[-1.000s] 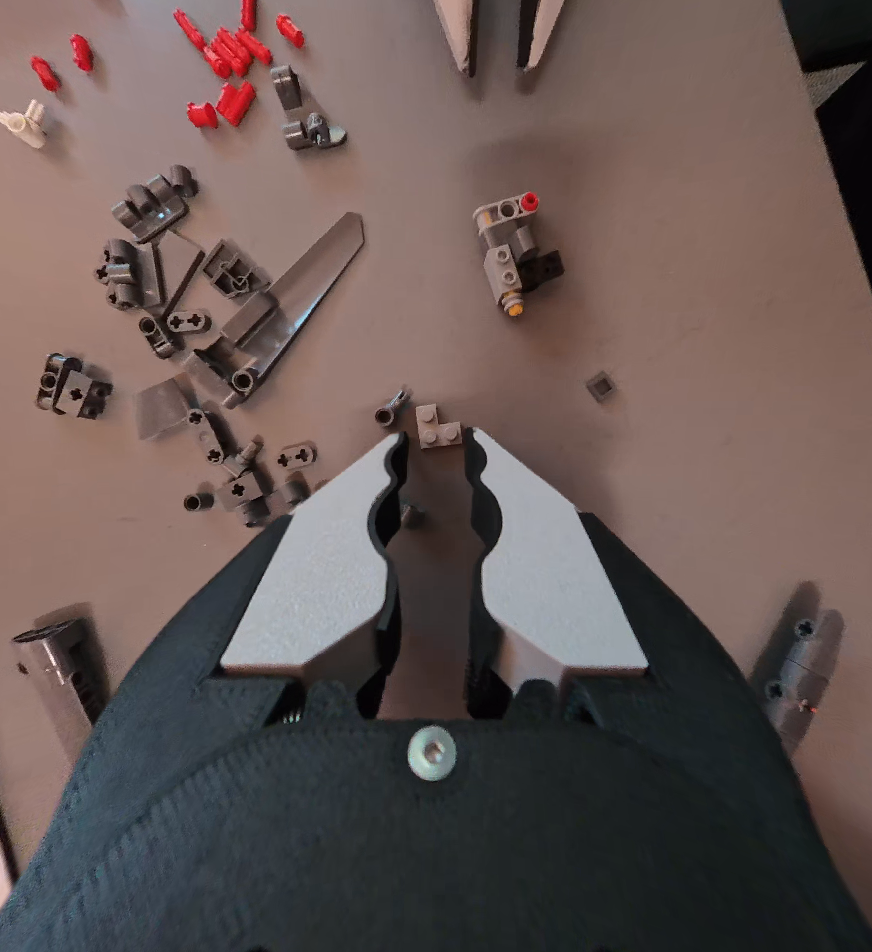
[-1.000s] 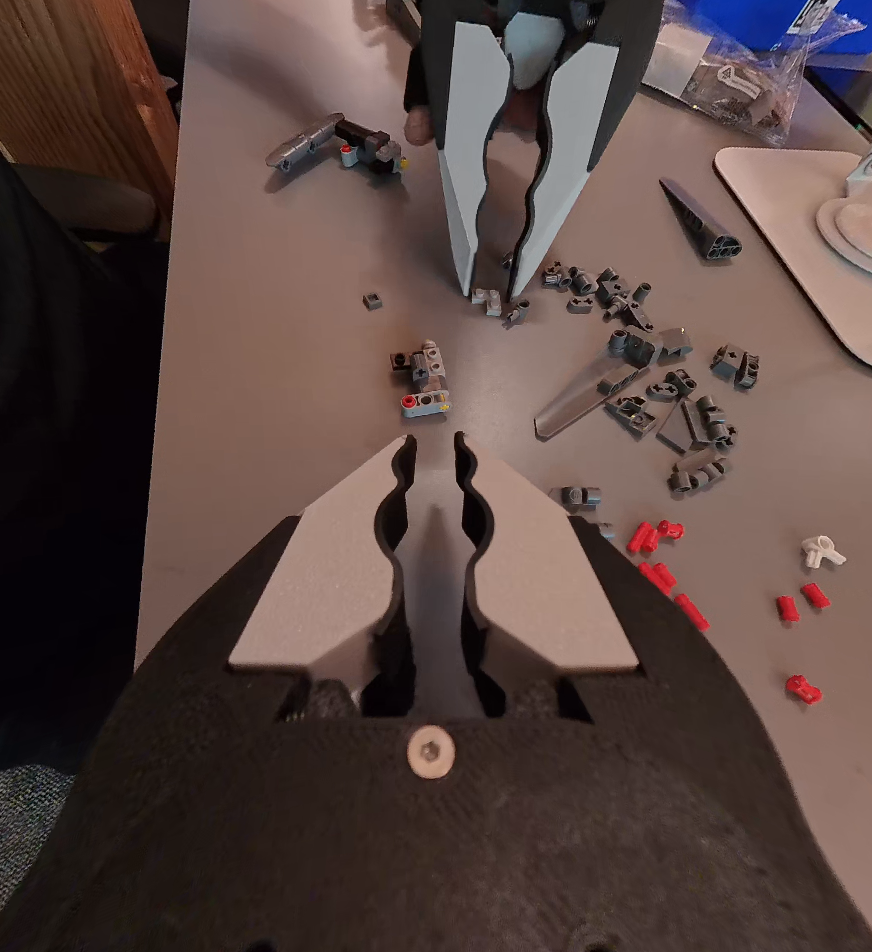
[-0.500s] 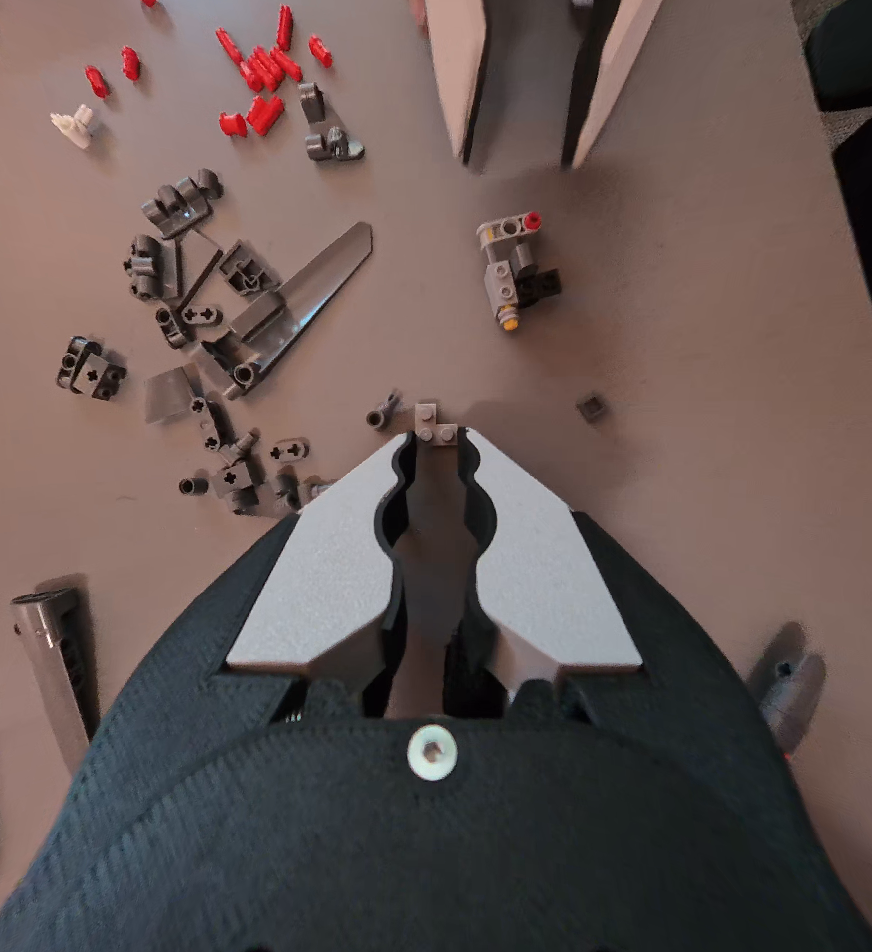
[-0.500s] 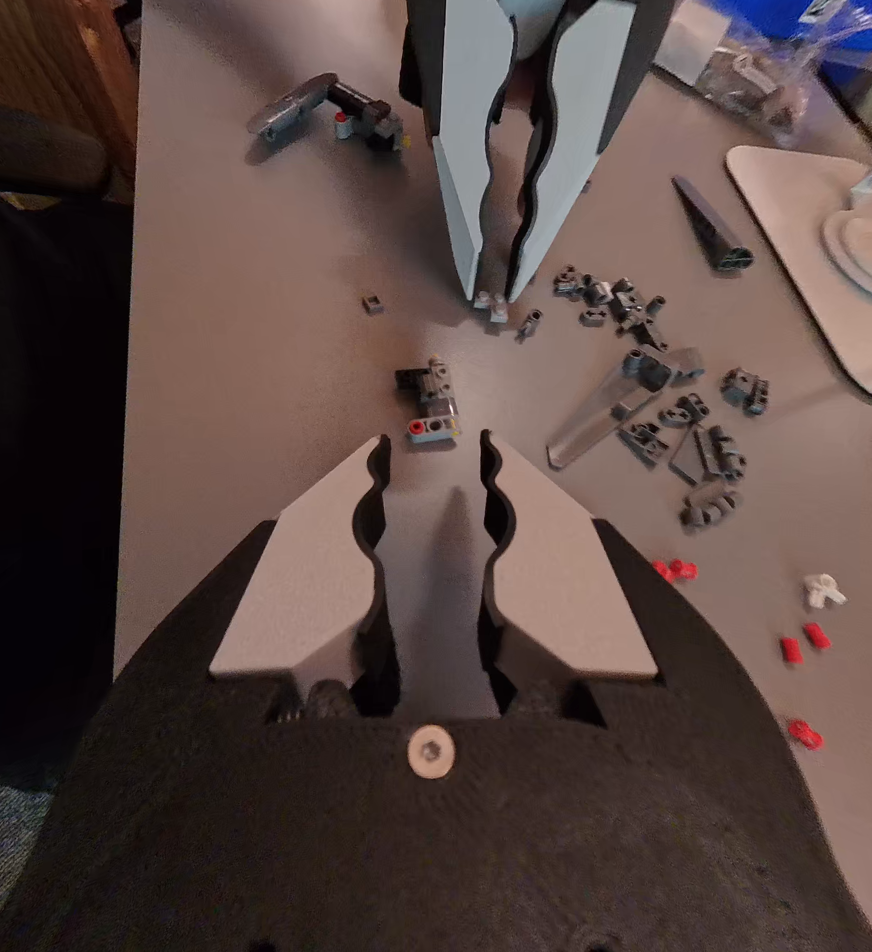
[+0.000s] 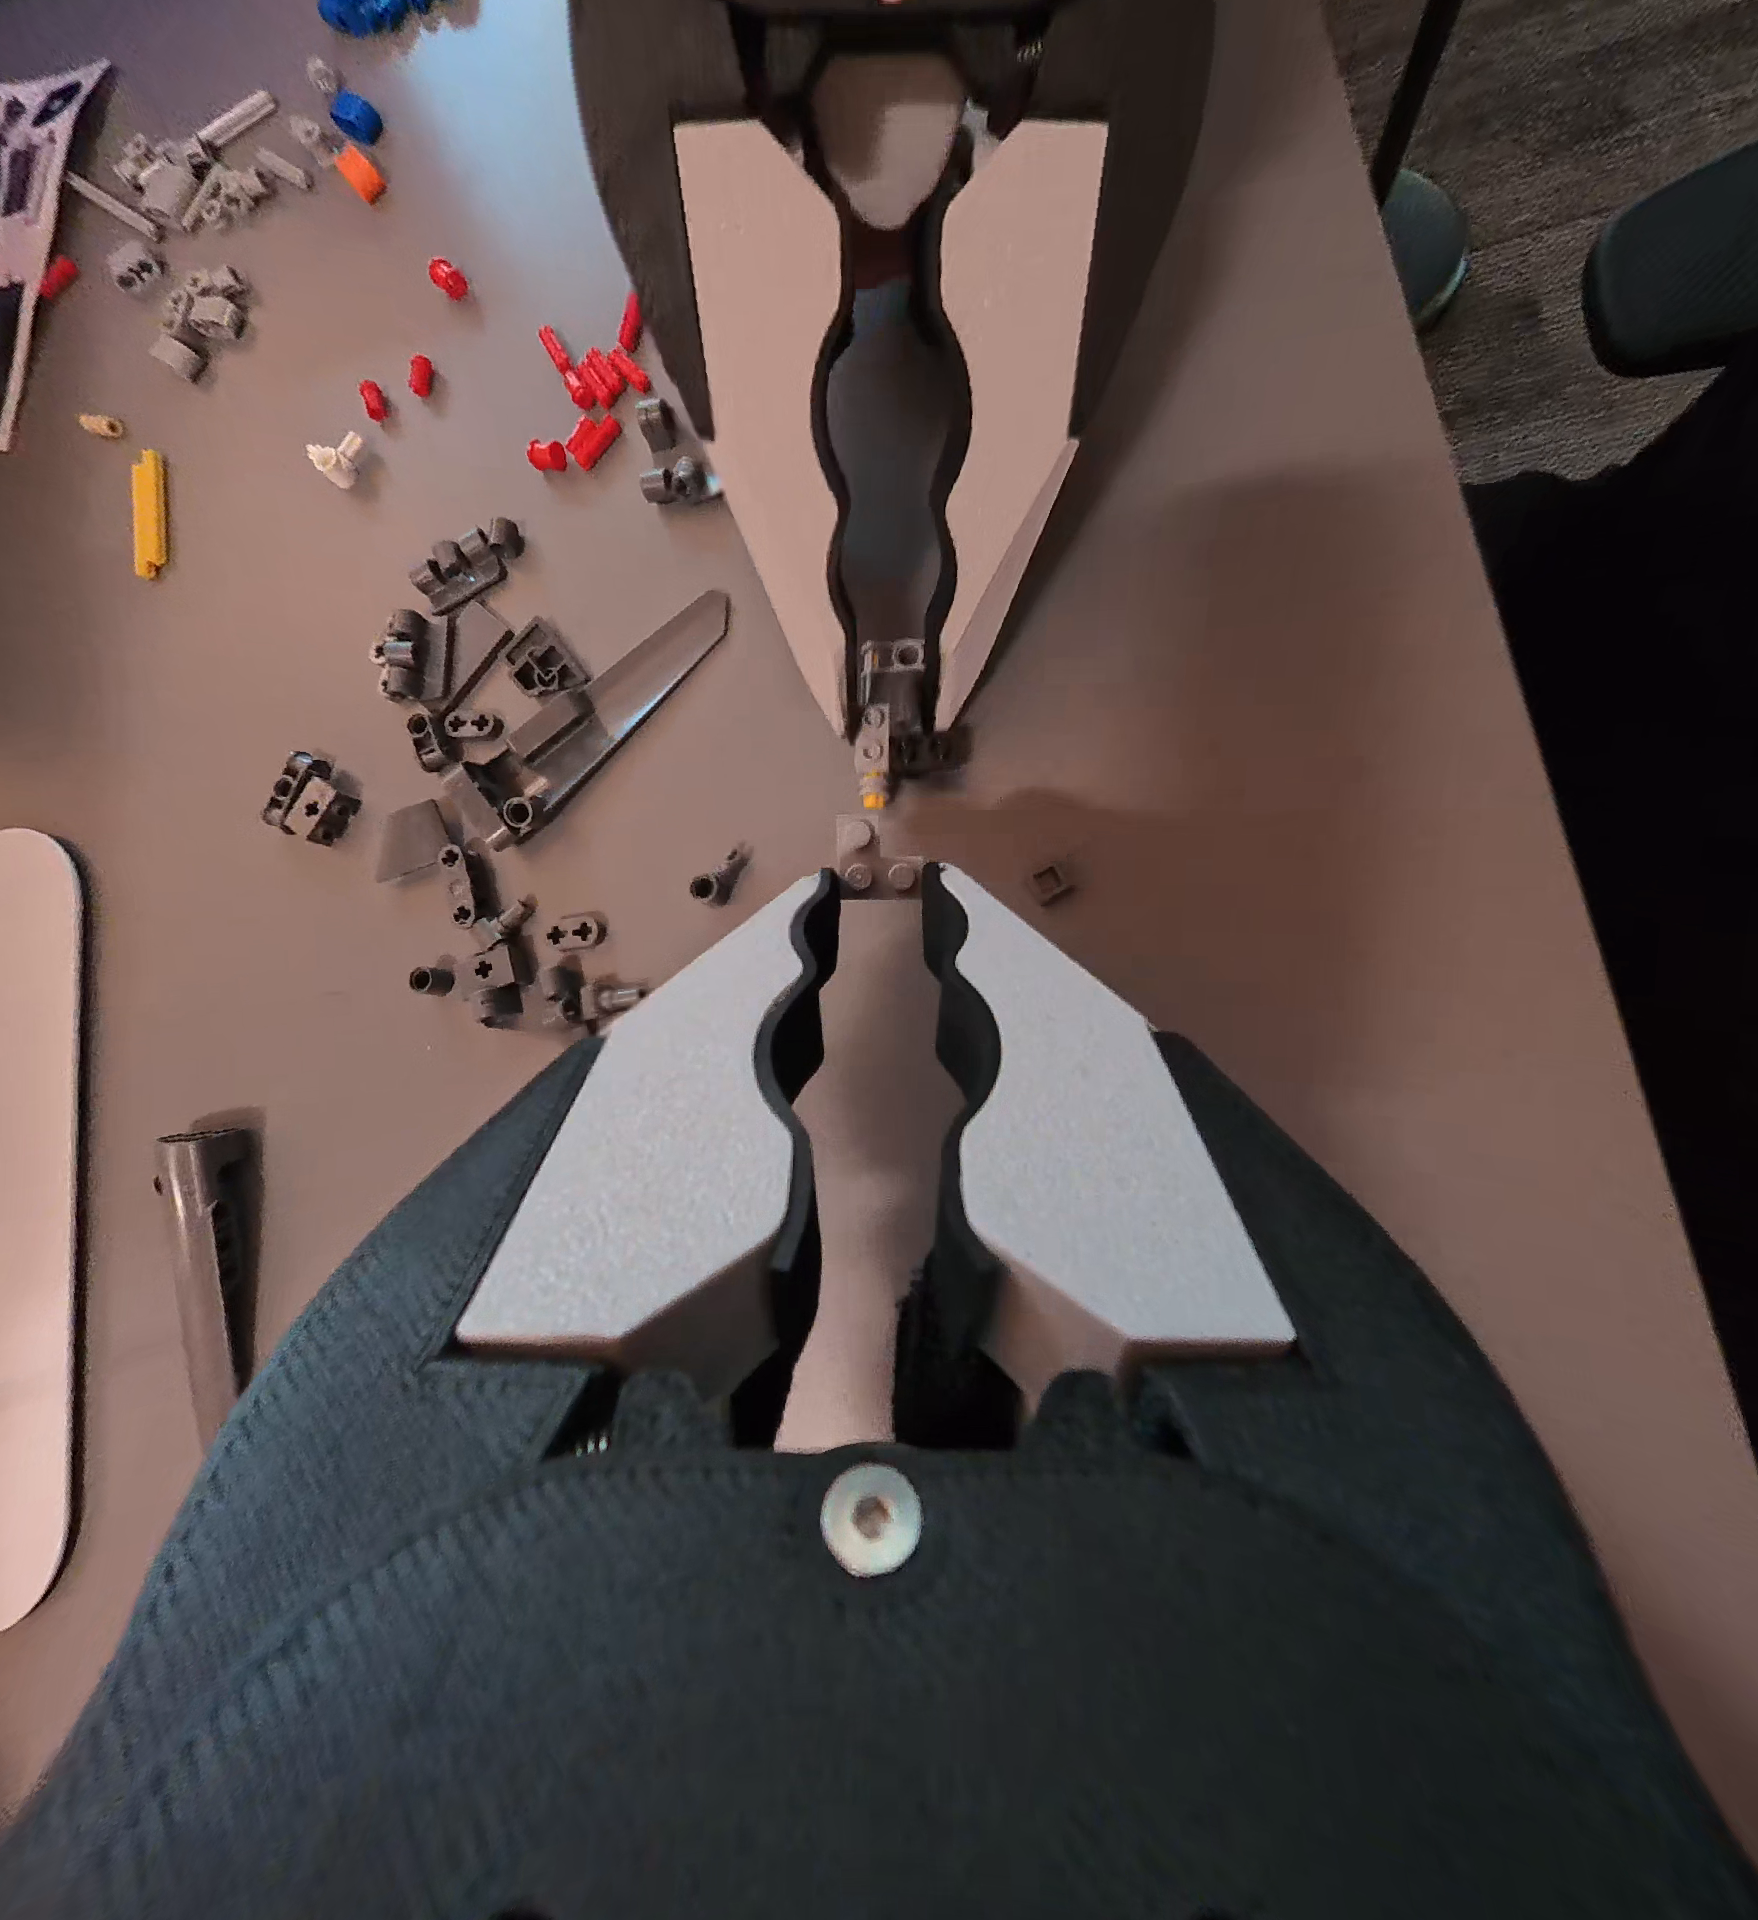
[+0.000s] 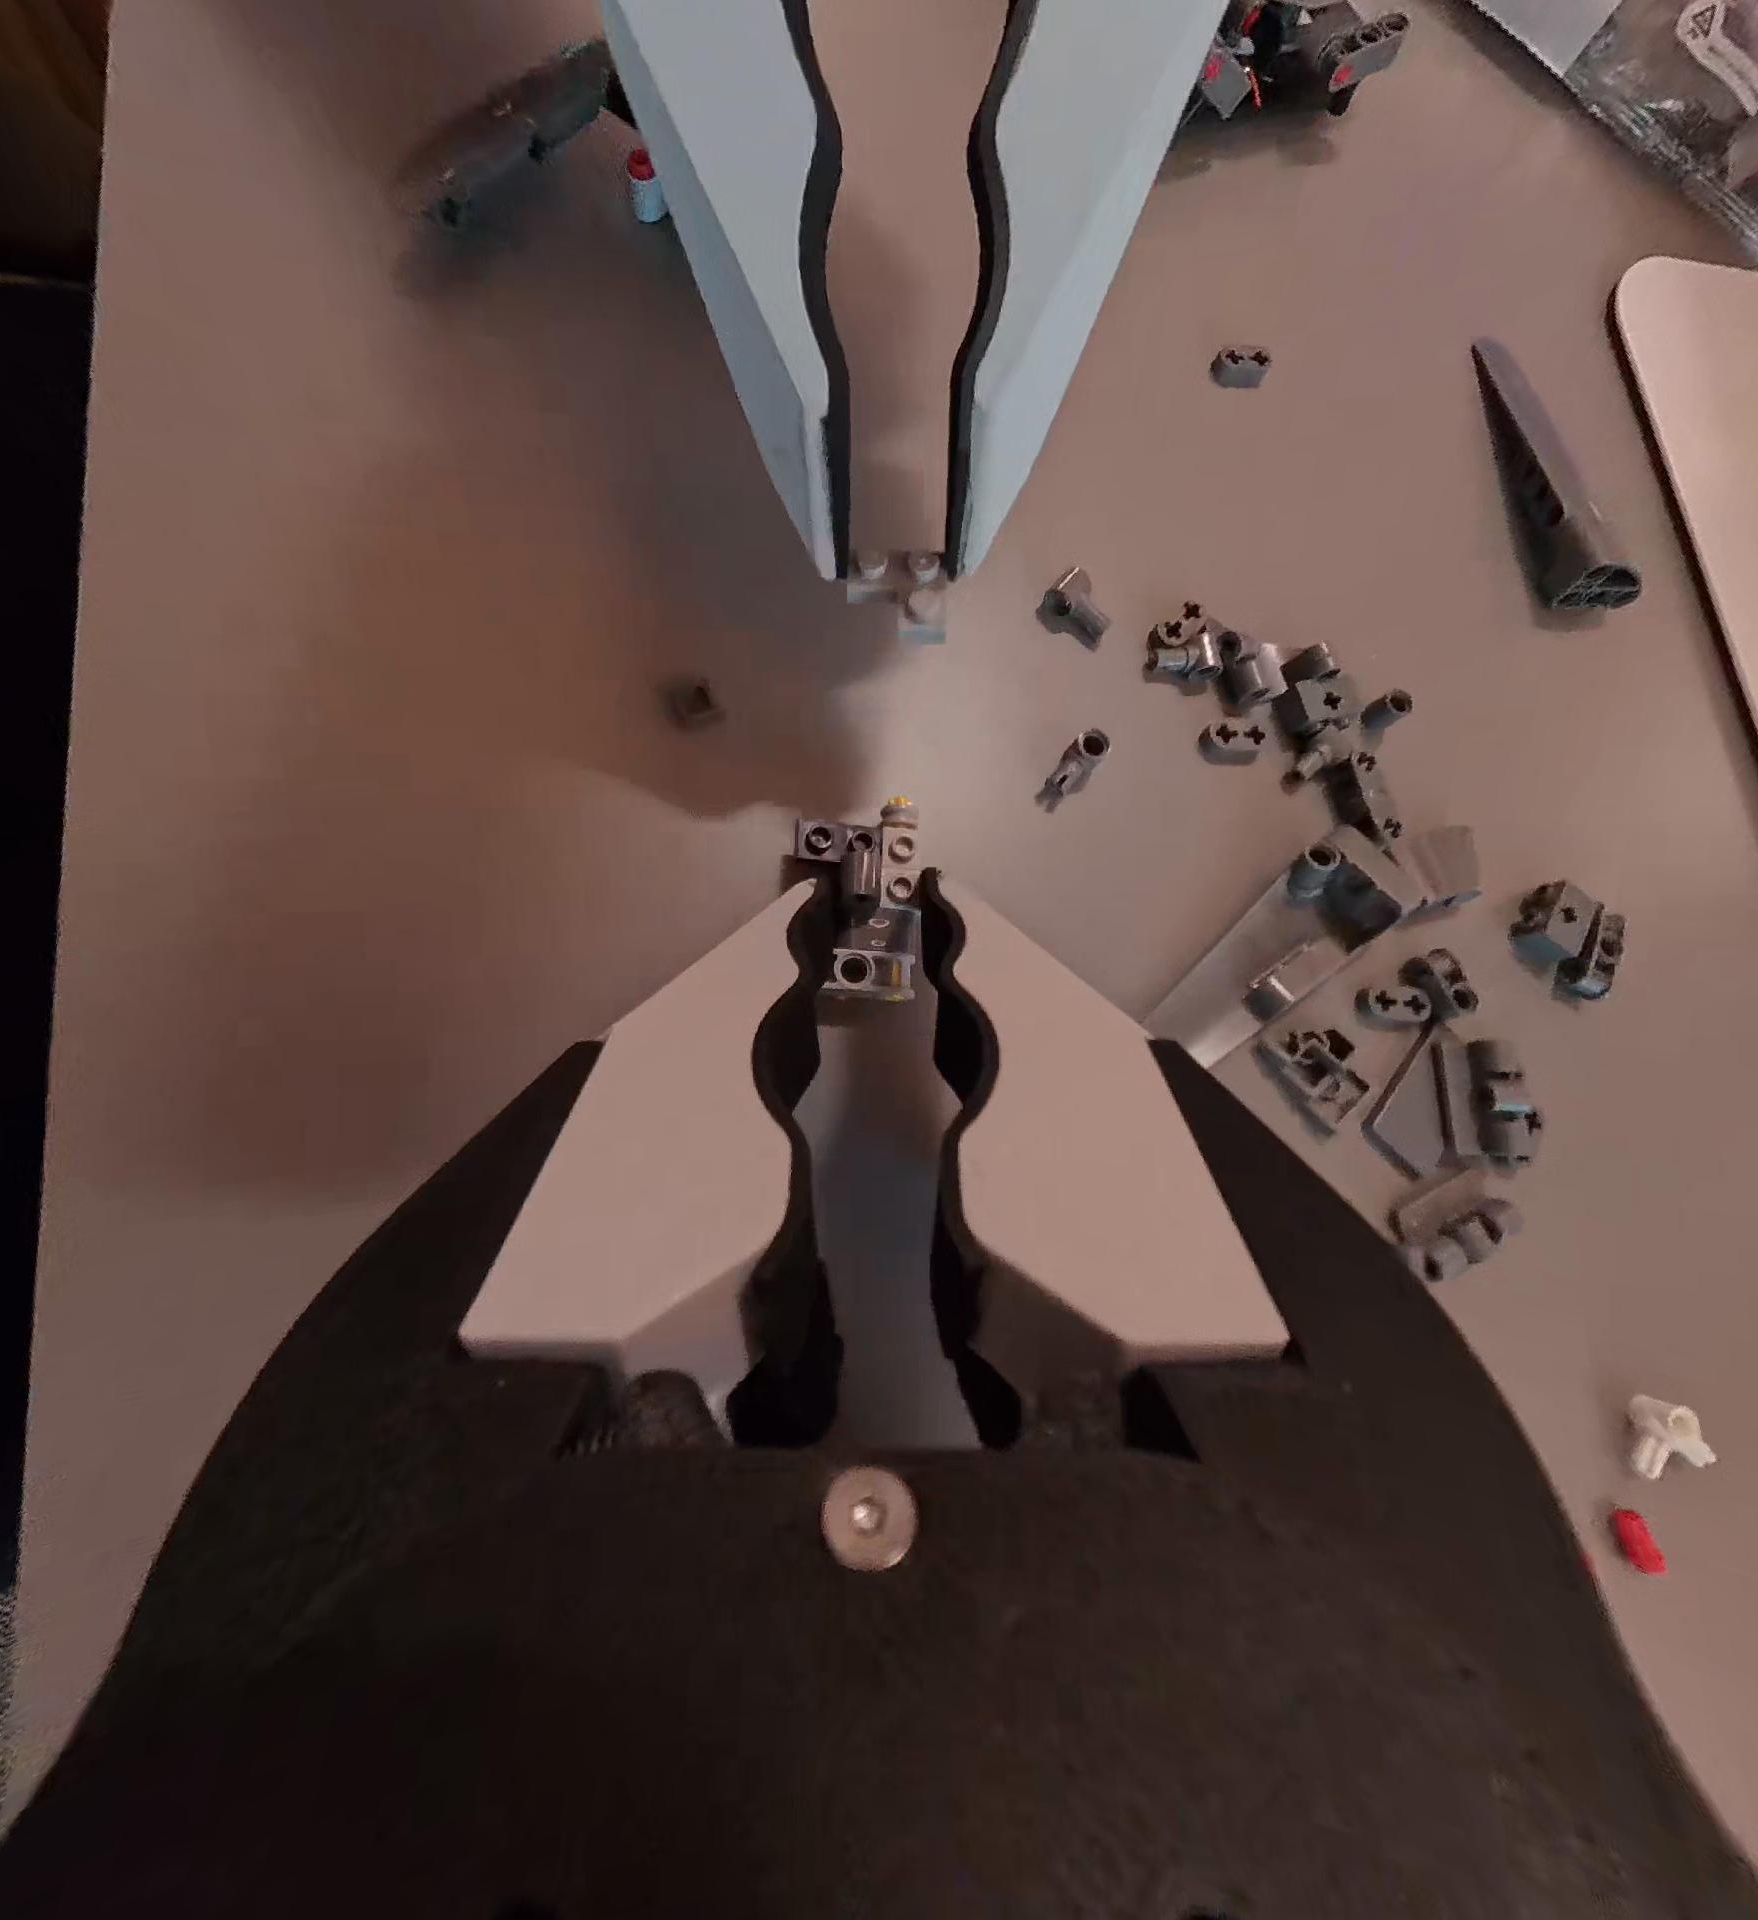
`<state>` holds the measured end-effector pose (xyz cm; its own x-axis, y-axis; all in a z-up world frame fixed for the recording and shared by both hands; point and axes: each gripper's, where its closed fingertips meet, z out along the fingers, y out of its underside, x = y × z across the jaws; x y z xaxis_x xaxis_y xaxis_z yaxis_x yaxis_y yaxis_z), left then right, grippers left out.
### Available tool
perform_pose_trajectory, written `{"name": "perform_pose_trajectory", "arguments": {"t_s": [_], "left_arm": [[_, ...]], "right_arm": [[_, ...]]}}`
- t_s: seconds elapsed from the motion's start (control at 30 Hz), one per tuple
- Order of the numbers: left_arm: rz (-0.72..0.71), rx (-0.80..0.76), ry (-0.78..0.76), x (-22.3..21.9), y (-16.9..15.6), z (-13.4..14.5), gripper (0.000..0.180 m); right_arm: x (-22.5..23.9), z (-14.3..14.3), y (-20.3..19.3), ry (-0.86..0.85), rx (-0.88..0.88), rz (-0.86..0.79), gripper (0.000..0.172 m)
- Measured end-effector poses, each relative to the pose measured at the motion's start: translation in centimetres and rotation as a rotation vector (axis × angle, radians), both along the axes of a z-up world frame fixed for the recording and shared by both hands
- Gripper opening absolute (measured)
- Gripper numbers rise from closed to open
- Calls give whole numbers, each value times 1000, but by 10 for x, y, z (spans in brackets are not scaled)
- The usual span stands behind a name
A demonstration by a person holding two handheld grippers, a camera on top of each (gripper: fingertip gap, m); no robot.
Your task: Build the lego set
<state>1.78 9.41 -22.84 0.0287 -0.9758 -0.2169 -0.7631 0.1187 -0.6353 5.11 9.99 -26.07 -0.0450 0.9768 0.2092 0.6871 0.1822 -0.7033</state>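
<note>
My left gripper (image 5: pixel 880 883) is shut on a small grey L-shaped corner plate (image 5: pixel 873 860), gripped at the fingertips with its studs up, above the grey table (image 5: pixel 1218 727). The plate also shows in the right wrist view (image 6: pixel 901 587), between the left gripper's tips. My right gripper (image 6: pixel 870 891) is shut on a small grey and black brick assembly (image 6: pixel 870 925) with a yellow tip. In the left wrist view the assembly (image 5: pixel 885 717) sits between the right gripper's fingers, straight ahead. The two held pieces face each other a short way apart.
A pile of dark grey pieces with a long grey wing panel (image 5: pixel 626 696) lies left, red pins (image 5: pixel 589 384) beyond. A small dark square tile (image 5: pixel 1051 885) lies right of the tips. A white pad (image 6: pixel 1737 520), a dark tapered piece (image 6: pixel 1550 499) and a clear bag (image 6: pixel 1706 104) are farther off. Spacing between my two grippers at the tips: around 5 cm.
My left gripper closed on the L-shaped plate and lifted it. My right gripper opened, moved over the assembly, closed on it and raised it. The two grippers have come close together.
</note>
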Motion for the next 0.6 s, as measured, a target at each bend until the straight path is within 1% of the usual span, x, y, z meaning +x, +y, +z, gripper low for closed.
{"name": "perform_pose_trajectory", "arguments": {"t_s": [0.13, 0.37, 0.6], "left_arm": [[-11, 15, 2, 4, 1, 2, 14], [-6, -6, 69, 14, 5, -14, 14], [0, -7, 127, 16, 11, -22, 14]], "right_arm": [[-11, 0, 6, -8, 8, 9, 13], [-17, 0, 6, 10, 0, 28, 13], [-17, 0, 6, 23, 4, 39, 13]]}}
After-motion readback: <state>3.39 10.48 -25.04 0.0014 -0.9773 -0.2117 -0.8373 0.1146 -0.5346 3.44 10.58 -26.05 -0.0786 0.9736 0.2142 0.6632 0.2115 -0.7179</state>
